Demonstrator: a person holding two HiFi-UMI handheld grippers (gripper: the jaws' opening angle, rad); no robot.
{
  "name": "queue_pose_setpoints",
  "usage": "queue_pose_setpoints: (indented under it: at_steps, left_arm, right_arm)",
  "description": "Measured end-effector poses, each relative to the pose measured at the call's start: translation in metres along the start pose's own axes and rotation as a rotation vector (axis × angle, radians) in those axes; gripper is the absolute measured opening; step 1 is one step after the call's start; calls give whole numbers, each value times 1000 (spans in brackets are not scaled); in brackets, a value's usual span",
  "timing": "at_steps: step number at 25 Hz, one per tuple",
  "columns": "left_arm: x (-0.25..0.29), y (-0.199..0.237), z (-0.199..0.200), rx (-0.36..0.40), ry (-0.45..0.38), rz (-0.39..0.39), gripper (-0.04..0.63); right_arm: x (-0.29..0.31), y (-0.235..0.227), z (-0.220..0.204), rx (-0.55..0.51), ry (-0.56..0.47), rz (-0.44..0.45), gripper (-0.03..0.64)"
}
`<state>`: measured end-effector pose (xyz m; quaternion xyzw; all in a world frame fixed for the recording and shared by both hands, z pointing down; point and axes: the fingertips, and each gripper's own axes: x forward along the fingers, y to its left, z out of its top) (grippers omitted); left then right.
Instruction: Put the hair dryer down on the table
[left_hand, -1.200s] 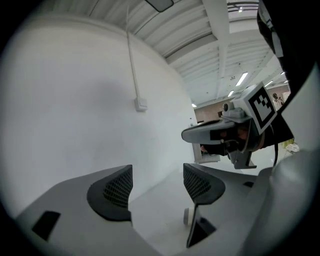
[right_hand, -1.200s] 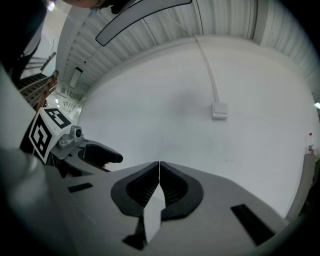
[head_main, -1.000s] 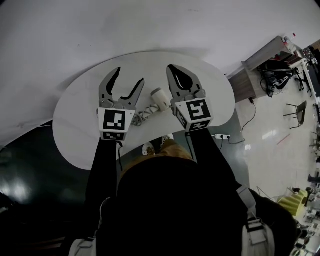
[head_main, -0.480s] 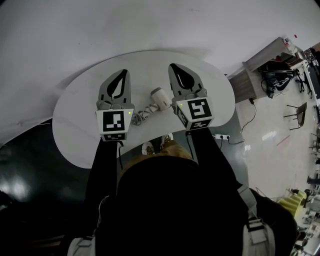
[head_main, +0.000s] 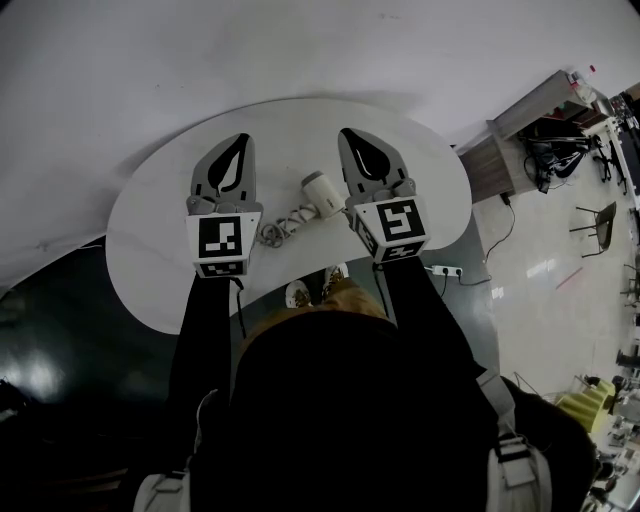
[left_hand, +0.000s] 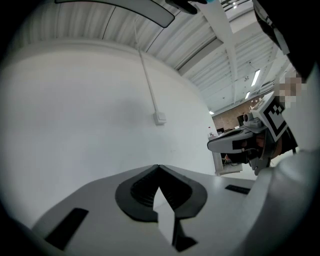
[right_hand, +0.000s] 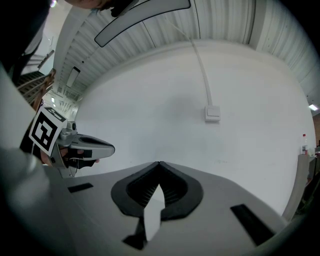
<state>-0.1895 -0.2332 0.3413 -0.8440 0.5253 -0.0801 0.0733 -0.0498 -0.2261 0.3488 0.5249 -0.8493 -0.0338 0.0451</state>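
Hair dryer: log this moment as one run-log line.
hair dryer: lying on table, between grippers | left gripper: shut, empty | right gripper: shut, empty

Probably an office or lab workspace: a white bench (head_main: 150, 240) against a bare wall (head_main: 200, 60), a power strip (head_main: 445, 272) on glossy floor (head_main: 530, 300), a chair (head_main: 598, 222) beyond its right edge, strip lights (left_hand: 256, 77) overhead.
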Motion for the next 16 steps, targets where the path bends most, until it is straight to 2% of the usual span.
queue_pose_setpoints:
  at_steps: [3,7,10,16]
  left_arm:
    - [0,-2,-4,19,-1,-19,15]
    - [-1,-4,-2,-15,-4,-18,15]
    - [-2,-6,-1,21,-4,-25,15]
    - [-3,-9,2,3,0,-23,15]
  right_arm:
    - [0,0,-1,9,-7,5,28]
    - [1,3,1,9,-14,9,28]
    - [0,4,2,11,-16,9,28]
    - [-2,2,2,17,-15,3,28]
